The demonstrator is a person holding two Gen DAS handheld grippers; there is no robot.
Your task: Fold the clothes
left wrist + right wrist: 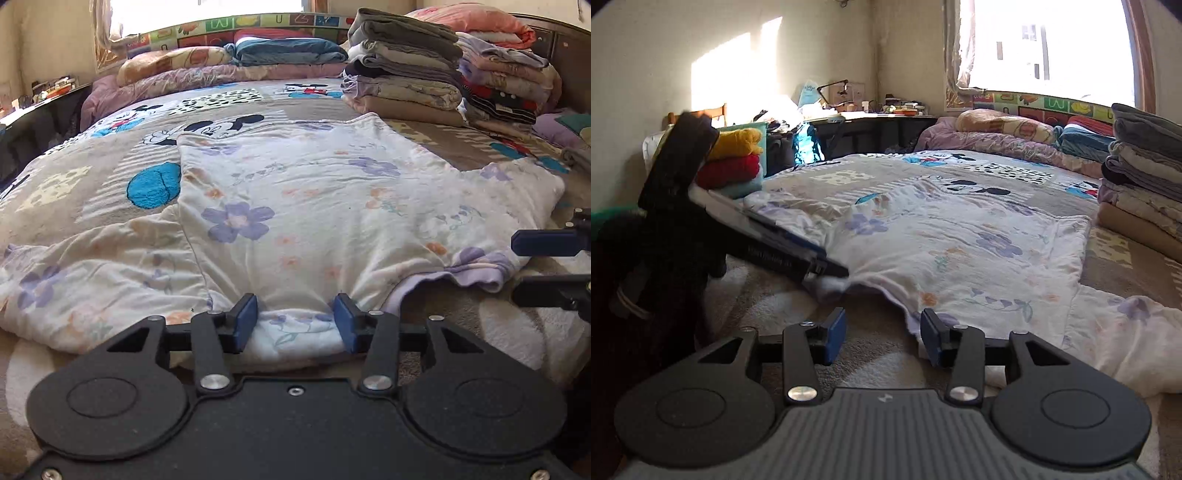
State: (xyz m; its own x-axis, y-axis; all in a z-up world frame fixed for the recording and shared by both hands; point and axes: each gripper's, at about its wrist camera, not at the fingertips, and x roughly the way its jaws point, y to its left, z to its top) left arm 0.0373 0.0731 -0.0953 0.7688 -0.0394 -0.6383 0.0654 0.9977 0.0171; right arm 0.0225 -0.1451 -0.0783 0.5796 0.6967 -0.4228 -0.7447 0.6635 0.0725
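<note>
Clothing, a soft floral top [295, 192], lay limp on the bed [110, 147]. Left tongs [295, 321] straddled its hem unclenched; right tongs [882, 336] gaped empty beside it.

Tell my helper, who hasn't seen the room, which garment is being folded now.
On the bed with the cartoon-mouse blanket, it lies spread flat at the near edge, in front of the stacks of folded clothes. It is the white top with purple flowers, the only piece unfolded.
</note>
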